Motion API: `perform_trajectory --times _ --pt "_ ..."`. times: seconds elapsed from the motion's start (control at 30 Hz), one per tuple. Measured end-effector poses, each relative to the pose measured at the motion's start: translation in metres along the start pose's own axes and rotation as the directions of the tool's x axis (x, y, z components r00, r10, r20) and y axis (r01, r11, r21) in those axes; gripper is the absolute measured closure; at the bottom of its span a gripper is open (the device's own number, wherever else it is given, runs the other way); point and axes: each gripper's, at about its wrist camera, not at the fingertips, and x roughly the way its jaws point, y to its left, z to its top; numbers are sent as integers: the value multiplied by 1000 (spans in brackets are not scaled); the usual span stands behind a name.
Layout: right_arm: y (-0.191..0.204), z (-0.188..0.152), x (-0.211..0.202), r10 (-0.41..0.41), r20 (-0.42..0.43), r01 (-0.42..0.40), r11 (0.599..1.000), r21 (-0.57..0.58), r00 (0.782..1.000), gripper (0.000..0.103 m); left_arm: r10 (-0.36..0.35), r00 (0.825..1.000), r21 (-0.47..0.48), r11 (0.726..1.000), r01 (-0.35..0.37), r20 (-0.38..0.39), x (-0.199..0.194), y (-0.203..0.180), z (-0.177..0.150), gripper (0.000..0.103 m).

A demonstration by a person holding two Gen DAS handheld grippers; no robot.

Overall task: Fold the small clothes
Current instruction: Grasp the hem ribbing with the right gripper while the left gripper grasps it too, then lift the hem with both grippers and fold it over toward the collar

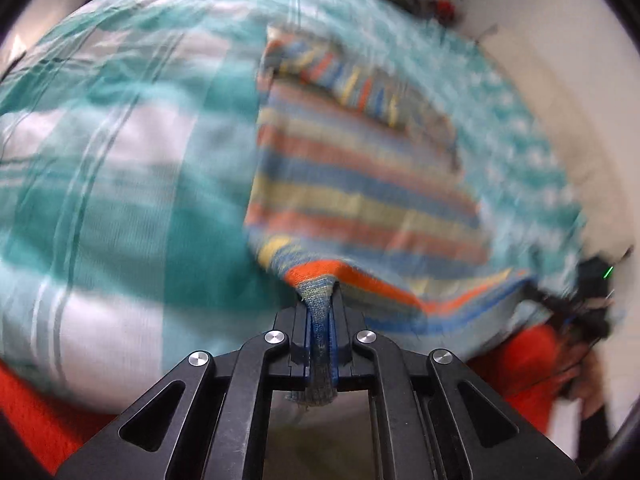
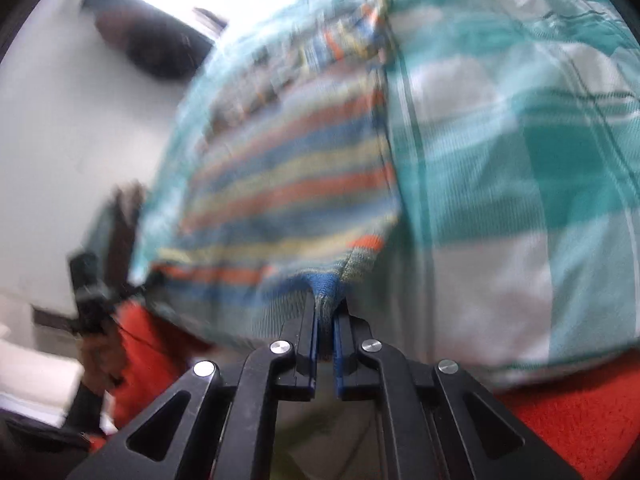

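A: Left tool [image 1: 320, 312], left wrist view: both fingers pressed together on a bunched corner of the striped knit garment [image 1: 360, 184]. A tongue of knit runs down between the pads and hangs out behind them.

B: Where does the garment lie?

A: Spread ahead of the tool over the teal-and-white checked bedsheet [image 1: 120, 160]. Stripes of orange, blue and pale yellow. Near hem lifted off the sheet, far end lying on it with a folded flap on top. Picture is motion-blurred.

B: Anything else in that view?

A: Red fabric [image 1: 520, 360] under the sheet's near edge, low on both sides. Other tool blurred at the right edge, a green light on it. White wall beyond.

B: Right wrist view?

A: Right tool [image 2: 326, 316] pinching a blue-and-green corner of the same garment [image 2: 288, 184] at its near hem. Fingers nearly closed, cloth wedged between them. Garment stretches away, sheet [image 2: 520, 160] on the right of it.

B: And on the left?

A: Left tool [image 2: 94, 300] seen blurred at the hem's far corner, a hand below it. Red fabric [image 2: 580, 412] low right. White wall, dark shape up high, too blurred to name.
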Motion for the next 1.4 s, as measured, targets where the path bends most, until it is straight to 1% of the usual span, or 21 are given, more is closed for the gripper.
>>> perform_trajectory --times 0.1,0.23,0.37,0.53,0.63,0.73,0.8,0.83,0.87,0.9,0.93,1.0,1.03,1.1,1.13,1.2,1.23,1.27,1.3,1.37,1.4 --pt "5 45 0 -2 120 2 1000 -3 993 97 -65 996 -74 995 70 61 7 3 54 99" --pt "6 116 23 -28 204 28 1000 4 979 97 -48 993 -96 994 58 107 40 0 126 99" --pt "8 188 51 -50 248 54 998 -9 967 97 -24 991 -113 993 39 128 73 2 192 99" --pt "-1 261 88 -68 253 69 998 6 965 97 13 994 -137 991 2 105 119 14 252 99" --pt "-19 295 116 -94 227 87 995 43 969 97 53 996 -138 989 -43 71 149 22 273 98" --pt "-42 319 147 -110 188 95 992 87 976 96 87 996 -156 984 -84 14 179 29 289 94" --pt "-54 327 157 -130 179 108 986 129 975 87 84 996 -212 974 -82 5 183 39 300 88" --pt "-60 330 156 -125 196 96 984 149 973 82 68 997 -249 967 -59 27 178 45 306 74" --pt "-64 333 152 -112 222 76 983 164 969 74 75 996 -274 960 -56 58 172 50 310 46" --pt "-67 337 143 -99 262 55 984 171 960 69 96 991 -292 954 -64 97 162 54 314 35" --pt "-67 338 136 -94 285 48 985 167 954 68 125 979 -307 949 -72 159 145 58 316 24" --pt "-63 341 121 -93 306 53 989 136 948 68 136 967 -307 949 -65 218 125 65 315 23" --pt "-60 341 117 -94 300 59 991 121 949 68 137 966 -305 950 -65 220 117 67 313 23" --pt "-50 341 112 -92 273 71 994 85 958 68 123 968 -274 960 -60 218 107 68 303 23" --pt "-43 340 114 -80 234 68 996 57 969 68 110 972 -243 968 -58 209 104 64 297 23" --pt "-28 336 127 -43 126 43 999 -3 991 68 55 985 -113 993 -37 161 106 45 285 23" --pt "-18 332 138 -28 41 30 999 -45 999 68 26 995 -21 1000 -24 100 113 32 278 23" --pt "-9 328 154 -28 -63 23 996 -89 998 68 6 1000 53 999 -8 25 124 20 273 23" --pt "-2 324 167 -44 -141 27 992 -122 989 68 -7 998 117 993 15 -67 139 9 268 23" --pt "11 317 202 -107 -280 51 978 -202 954 68 13 978 194 981 28 -206 173 -6 261 23" --pt "14 317 214 -132 -316 62 973 -224 940 68 38 973 209 978 11 -230 187 -11 262 23"
